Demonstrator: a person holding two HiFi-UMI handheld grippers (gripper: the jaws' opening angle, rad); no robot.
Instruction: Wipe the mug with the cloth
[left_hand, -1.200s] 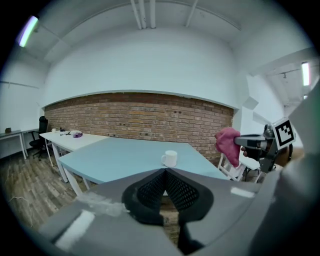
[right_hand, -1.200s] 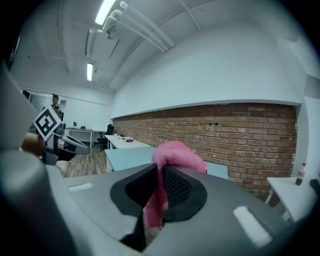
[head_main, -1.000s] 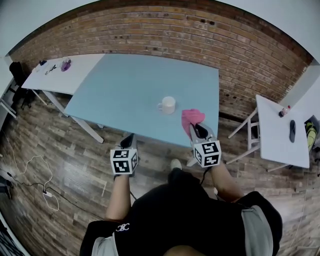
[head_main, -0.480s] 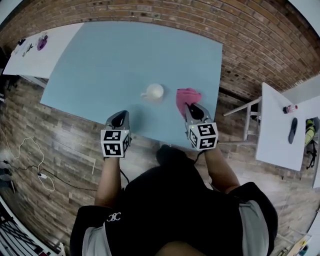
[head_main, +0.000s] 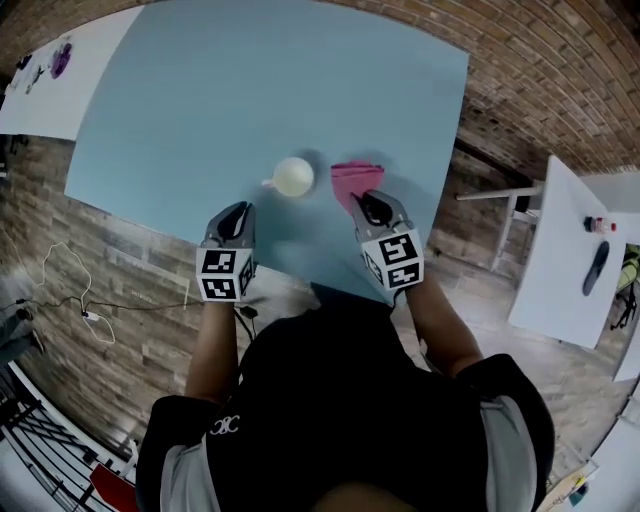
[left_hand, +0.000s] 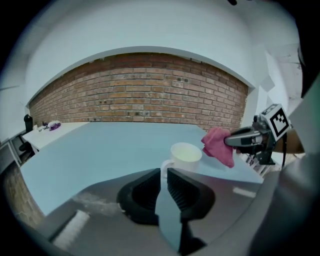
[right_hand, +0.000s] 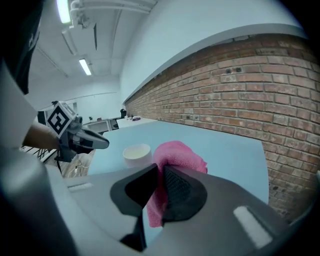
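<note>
Two hand-held grippers are seen over one light blue tabletop (head_main: 200, 100), each carrying one cube with square markers. The left hand-held gripper (head_main: 238, 210) is held near the tabletop's front edge; its jaws are brought almost together, with only a narrow slit left and nothing clamped between them. The right hand-held gripper (head_main: 368, 200) is clamped on one pink cloth (head_main: 350, 178), which is pinched between the pads and is bunched beyond the jaw tips, with a fold hanging below them. One white mug (head_main: 293, 177) is stood upright on the tabletop, between the two grippers and a little beyond them, with its single handle turned towards the left one. The cloth is held just beside the mug, on the mug's right in the head view; whether the two touch cannot be told. In the left gripper view the mug's handle is seen just past the jaw tips. Two white tables are set beside the blue one, one at the far left (head_main: 30, 90) and one at the right (head_main: 560, 270), and a brick wall is seen behind.
</note>
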